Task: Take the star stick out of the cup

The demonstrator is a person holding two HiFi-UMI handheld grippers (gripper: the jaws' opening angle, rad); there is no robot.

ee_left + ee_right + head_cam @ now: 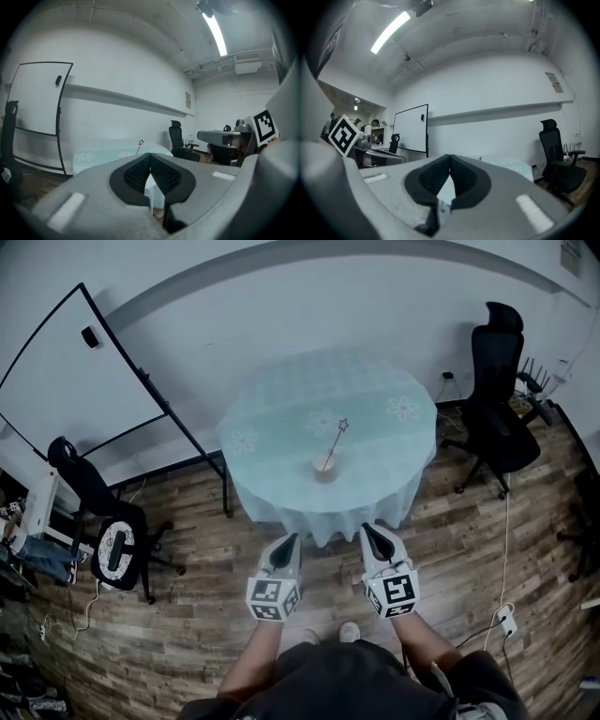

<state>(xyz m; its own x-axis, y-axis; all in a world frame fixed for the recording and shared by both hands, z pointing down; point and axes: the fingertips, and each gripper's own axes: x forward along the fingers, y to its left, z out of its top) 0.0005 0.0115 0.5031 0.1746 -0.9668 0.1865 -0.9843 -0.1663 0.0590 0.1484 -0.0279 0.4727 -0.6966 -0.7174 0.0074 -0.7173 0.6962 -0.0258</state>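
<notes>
The left tongs (288,540) and right tongs (368,531) are both pressed together at the tips, holding nothing, short of the worktop (281,409). At their 12 o'clock the star stick (336,439) leans in the cup (325,466). Both gripper views hide the cup.
</notes>
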